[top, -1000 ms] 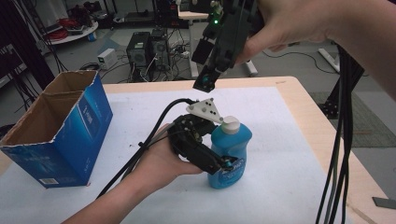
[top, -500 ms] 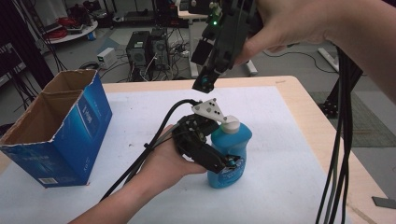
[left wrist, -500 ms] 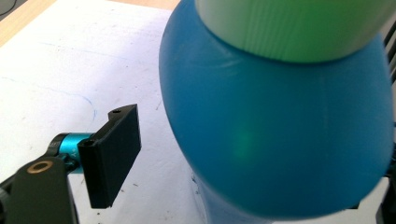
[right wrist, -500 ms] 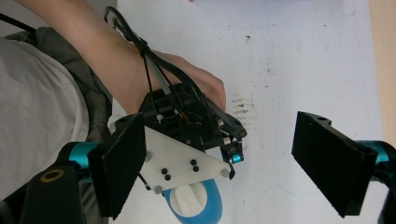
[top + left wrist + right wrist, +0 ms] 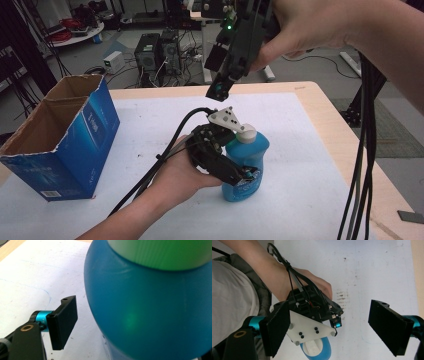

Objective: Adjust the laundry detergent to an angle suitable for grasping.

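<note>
A blue bottle [image 5: 251,150] with a white cap stands upright on the white mat. My left gripper [image 5: 242,172] reaches around its body from the left, and its jaws have just been closing with the bottle [image 5: 150,315] between them. The one finger [image 5: 62,325] that shows stands a small gap off the bottle's side. My right gripper [image 5: 219,91] hangs above the bottle, pointing down, open with nothing in it. Through its wide-spread jaws in the right gripper view [image 5: 330,312] I see the left gripper's grey plate [image 5: 309,331] and the bottle's cap [image 5: 312,348] below.
An open blue cardboard box [image 5: 75,145] stands at the table's left. The white mat [image 5: 310,200] covers most of the wooden table [image 5: 345,135]. Black cables [image 5: 367,150] hang down at the right. Computers and cables sit on the floor beyond the table.
</note>
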`<state>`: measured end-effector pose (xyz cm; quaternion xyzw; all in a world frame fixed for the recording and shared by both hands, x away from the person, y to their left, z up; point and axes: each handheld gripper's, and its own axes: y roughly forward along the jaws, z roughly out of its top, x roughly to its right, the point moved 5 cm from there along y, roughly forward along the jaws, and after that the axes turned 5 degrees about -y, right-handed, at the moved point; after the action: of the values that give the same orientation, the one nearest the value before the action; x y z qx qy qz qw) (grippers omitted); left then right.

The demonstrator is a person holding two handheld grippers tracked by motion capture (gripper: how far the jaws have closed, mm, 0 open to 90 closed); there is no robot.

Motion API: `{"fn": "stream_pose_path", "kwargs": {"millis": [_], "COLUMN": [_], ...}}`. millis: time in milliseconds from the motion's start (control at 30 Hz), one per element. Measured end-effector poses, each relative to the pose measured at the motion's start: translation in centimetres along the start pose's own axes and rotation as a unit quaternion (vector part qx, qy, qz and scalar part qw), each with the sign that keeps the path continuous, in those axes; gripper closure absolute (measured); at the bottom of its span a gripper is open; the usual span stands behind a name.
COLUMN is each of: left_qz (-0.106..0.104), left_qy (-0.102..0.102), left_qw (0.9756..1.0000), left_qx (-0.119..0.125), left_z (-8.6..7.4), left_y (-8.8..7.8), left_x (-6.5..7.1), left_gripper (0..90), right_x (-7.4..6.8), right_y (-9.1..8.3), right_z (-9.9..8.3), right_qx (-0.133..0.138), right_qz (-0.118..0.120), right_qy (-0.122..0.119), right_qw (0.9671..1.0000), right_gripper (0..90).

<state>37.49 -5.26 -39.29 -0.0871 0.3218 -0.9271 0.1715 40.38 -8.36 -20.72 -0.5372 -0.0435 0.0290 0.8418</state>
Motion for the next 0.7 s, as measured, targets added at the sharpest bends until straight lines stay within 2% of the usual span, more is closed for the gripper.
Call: {"fn": "stream_pose_path", "kwargs": {"millis": [700], "left_qz": [0.008], "left_qy": [0.012], "left_qw": [0.9994], "left_qx": [-0.03], "left_z": [0.34], "left_y": [0.01], "left_x": [0.31], "left_gripper": [27.3], "right_x": [0.07], "right_y": [0.09], "right_z": [0.02], "right_qx": [0.0], "right_qz": [0.0], "right_qy": [0.0], "right_qw": [1.0], "right_gripper": [17.2]}}
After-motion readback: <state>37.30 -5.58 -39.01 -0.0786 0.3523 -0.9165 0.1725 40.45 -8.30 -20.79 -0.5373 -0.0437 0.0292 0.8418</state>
